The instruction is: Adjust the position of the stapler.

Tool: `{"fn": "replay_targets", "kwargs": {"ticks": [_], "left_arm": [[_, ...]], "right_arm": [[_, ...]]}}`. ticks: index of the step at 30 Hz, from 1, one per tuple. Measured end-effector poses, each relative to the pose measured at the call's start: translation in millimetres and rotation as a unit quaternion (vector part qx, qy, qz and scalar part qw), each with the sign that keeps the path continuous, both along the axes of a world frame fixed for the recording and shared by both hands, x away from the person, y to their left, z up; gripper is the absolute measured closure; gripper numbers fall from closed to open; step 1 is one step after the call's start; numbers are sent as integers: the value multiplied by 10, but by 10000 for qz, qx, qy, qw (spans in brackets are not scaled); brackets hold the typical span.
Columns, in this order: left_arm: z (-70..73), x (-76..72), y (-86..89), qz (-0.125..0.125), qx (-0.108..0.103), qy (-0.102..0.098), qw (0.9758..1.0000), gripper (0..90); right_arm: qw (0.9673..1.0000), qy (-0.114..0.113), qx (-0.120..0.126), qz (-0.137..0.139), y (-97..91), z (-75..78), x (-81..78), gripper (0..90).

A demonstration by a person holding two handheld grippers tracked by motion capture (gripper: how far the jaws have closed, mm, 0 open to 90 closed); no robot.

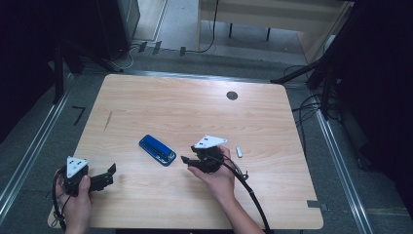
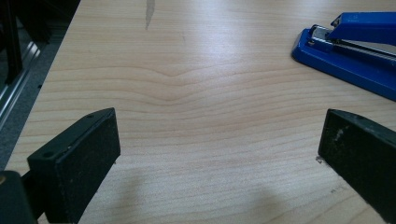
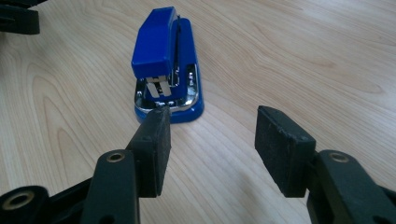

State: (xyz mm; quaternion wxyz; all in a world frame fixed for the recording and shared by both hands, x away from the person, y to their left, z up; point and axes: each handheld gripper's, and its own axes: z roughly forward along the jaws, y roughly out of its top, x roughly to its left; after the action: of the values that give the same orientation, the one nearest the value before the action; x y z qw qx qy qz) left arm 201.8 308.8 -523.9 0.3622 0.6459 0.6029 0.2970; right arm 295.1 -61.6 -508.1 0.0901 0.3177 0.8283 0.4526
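Note:
A blue stapler [image 1: 157, 149] lies flat near the middle of the wooden table [image 1: 146, 97], with its metal front end towards my right gripper [image 1: 186, 160]. In the right gripper view the stapler [image 3: 166, 60] sits just beyond the tip of the left jaw, and the right gripper [image 3: 212, 119] is open with only bare wood between its pads. My left gripper [image 1: 110, 175] rests near the table's front left corner, held in a hand. It is wide open [image 2: 218, 130] over bare table, and the stapler [image 2: 355, 56] lies farther off at the upper right.
A small silver piece [image 1: 239, 151] lies on the table just right of the right gripper. A round black hole [image 1: 232, 95] sits near the far edge. The right gripper's cable [image 1: 251, 195] trails back over the front edge. Dark stands and cables flank the table.

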Motion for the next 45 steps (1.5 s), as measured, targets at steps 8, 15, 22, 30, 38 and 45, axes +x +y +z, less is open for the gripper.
{"fn": "replay_targets", "kwargs": {"ticks": [8,15,22,30,38,45], "left_arm": [[-1,3,2,-15,-11,8,10000,0],[-1,4,1,-20,-6,18,10000,0],[0,4,2,-26,-3,28,10000,0],[-2,8,2,-29,-8,28,10000,0],[-3,10,1,-32,-16,28,10000,0],[-3,11,2,-39,-20,34,10000,0]], "right_arm": [[9999,58,35,80,142,-31,40,482],[9998,50,6,169,261,-37,47,491],[9997,61,-19,218,368,-72,67,500],[9994,131,161,271,358,-66,93,509],[9992,128,113,375,453,-52,66,512],[9995,105,5,290,587,-91,118,539]]}}
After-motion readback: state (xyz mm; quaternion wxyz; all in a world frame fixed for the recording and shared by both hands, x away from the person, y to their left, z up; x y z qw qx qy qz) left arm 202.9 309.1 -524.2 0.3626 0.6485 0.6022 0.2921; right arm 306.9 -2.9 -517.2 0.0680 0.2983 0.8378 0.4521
